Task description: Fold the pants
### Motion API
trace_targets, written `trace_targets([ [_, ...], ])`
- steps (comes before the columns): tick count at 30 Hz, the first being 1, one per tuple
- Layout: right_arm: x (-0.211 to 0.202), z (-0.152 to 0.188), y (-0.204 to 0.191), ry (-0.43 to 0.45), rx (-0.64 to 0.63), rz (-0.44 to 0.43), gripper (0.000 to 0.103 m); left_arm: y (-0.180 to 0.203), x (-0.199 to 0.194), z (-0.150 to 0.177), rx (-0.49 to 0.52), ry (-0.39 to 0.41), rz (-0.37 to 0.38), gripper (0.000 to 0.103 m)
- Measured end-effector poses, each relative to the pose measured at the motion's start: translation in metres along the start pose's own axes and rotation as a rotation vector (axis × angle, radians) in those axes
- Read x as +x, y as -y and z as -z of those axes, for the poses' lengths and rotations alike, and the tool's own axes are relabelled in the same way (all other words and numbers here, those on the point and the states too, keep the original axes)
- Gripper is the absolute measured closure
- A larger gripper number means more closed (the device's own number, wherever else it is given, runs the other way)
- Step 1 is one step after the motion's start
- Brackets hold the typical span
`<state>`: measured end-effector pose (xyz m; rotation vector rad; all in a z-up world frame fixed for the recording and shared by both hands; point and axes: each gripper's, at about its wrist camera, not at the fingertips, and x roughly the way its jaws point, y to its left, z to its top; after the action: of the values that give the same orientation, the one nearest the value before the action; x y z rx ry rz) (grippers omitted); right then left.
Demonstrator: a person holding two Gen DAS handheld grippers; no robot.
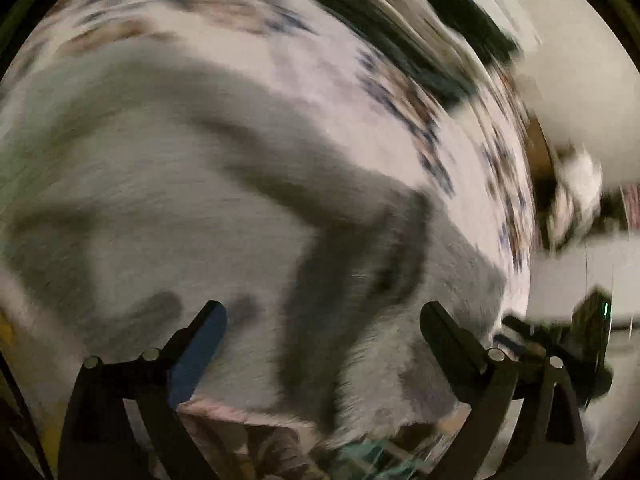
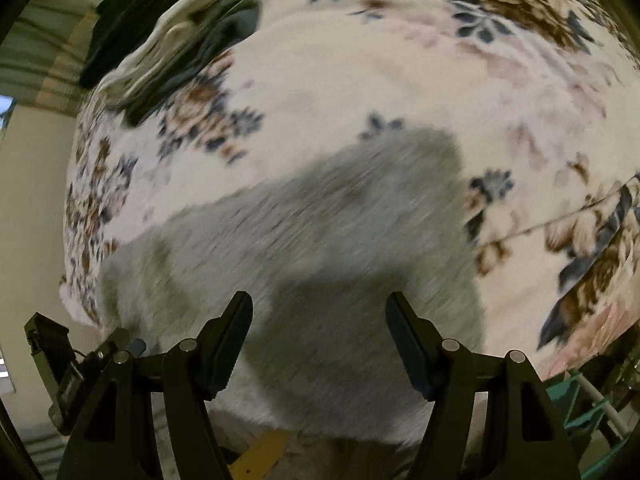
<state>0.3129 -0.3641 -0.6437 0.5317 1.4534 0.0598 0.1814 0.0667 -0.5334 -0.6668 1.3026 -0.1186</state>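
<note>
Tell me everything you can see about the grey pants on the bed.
The grey pants look like soft, slightly fuzzy knit fabric, light heather grey, lying spread on the floral bedspread. Shadows fall across them. Motion blur hides seams and waistband. The left gripper and right gripper are both open above them, nothing pinched between the fingers.

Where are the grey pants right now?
The grey pants lie on the flowery bedspread, filling the lower middle of both wrist views, just below both open grippers.

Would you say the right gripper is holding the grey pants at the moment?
No: the right gripper is open above the grey pants, with nothing pinched between its pads.
</note>
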Motion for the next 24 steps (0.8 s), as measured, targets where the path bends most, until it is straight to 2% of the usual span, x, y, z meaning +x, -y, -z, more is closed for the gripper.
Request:
trace_targets([
  [3, 0.011, 0.017, -0.025, -0.023, -0.034, -0.027, 0.031, -0.069, -0.039, 0.003, -0.278, 0.175, -0.006, 0.004],
  [7, 0.042, 0.029, -0.055, -0.090, -0.081, -0.021, 0.031, -0.154, -0.056, 0.008, -0.612, 0.314, 0.026, 0.006],
  [10, 0.066, 0.029, -0.077, -0.128, -0.115, -0.003, 0.031, -0.197, -0.058, 0.008, -0.746, 0.403, 0.051, 0.006],
  [12, 0.079, 0.026, -0.090, -0.144, -0.134, 0.004, 0.031, -0.214, -0.053, 0.002, -0.771, 0.427, 0.052, 0.006],
  [15, 0.090, 0.023, -0.104, -0.162, -0.170, 0.027, 0.031, -0.231, -0.044, -0.008, -0.777, 0.432, 0.102, 0.006],
  [16, 0.094, 0.022, -0.108, -0.168, -0.179, 0.034, 0.031, -0.231, -0.042, -0.011, -0.768, 0.436, 0.123, 0.006],
  [18, 0.099, 0.021, -0.113, -0.176, -0.187, 0.050, 0.031, -0.229, -0.041, -0.021, -0.723, 0.451, 0.118, 0.008],
  [19, 0.101, 0.020, -0.114, -0.180, -0.187, 0.057, 0.031, -0.227, -0.041, -0.024, -0.704, 0.464, 0.104, 0.015],
  [20, 0.102, 0.019, -0.114, -0.185, -0.185, 0.064, 0.031, -0.226, -0.039, -0.026, -0.691, 0.461, 0.089, 0.031],
  [21, 0.104, 0.019, -0.114, -0.187, -0.181, 0.068, 0.031, -0.226, -0.039, -0.027, -0.685, 0.463, 0.100, 0.041],
  [22, 0.105, 0.019, -0.114, -0.189, -0.177, 0.072, 0.031, -0.224, -0.040, -0.026, -0.673, 0.471, 0.116, 0.059],
  [23, 0.105, 0.019, -0.115, -0.190, -0.175, 0.074, 0.031, -0.221, -0.043, -0.025, -0.651, 0.473, 0.104, 0.067],
  [24, 0.106, 0.019, -0.116, -0.189, -0.176, 0.078, 0.031, -0.218, -0.046, -0.024, -0.626, 0.481, 0.099, 0.071],
])
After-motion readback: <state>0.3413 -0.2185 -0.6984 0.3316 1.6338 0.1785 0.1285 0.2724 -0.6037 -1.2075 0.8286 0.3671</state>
